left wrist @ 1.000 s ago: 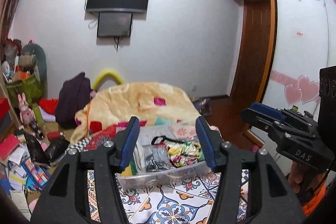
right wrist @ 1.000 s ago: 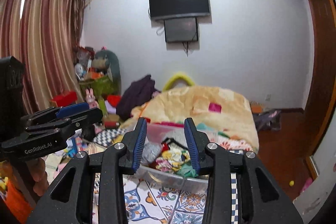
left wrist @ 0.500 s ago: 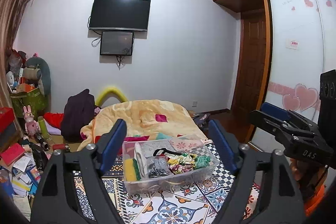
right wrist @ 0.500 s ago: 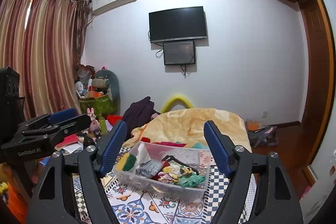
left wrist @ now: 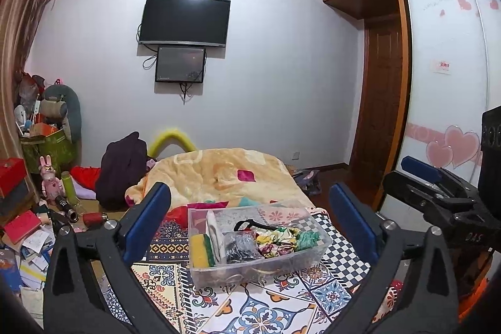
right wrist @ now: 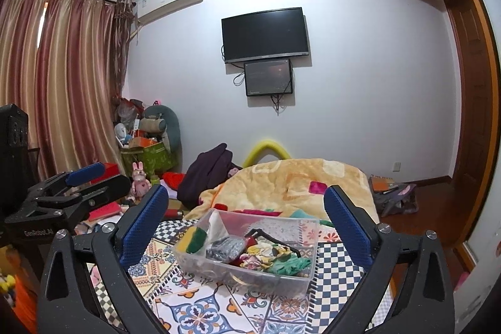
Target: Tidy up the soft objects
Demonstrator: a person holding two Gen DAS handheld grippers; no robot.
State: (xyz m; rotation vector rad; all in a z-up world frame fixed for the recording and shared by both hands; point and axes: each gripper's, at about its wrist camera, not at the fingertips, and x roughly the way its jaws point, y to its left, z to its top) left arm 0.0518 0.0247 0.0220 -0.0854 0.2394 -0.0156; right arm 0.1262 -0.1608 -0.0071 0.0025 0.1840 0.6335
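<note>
The left gripper (left wrist: 250,218) and right gripper (right wrist: 242,216) both point nearly level, tipped slightly down. Their blue jaws have just been opening and stand spread wide, holding nothing. The clear plastic box of soft things (left wrist: 316,252) sits low in the middle of each frame on the patterned bedspread (left wrist: 256,312).

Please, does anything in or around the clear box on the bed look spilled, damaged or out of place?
Nothing stands out at the clear box: it sits flat on the patterned cloth, and the yellow-green sponge, grey bundle and floral fabrics are all inside it. Only the floor at the left of the bed is littered with books and papers.
</note>
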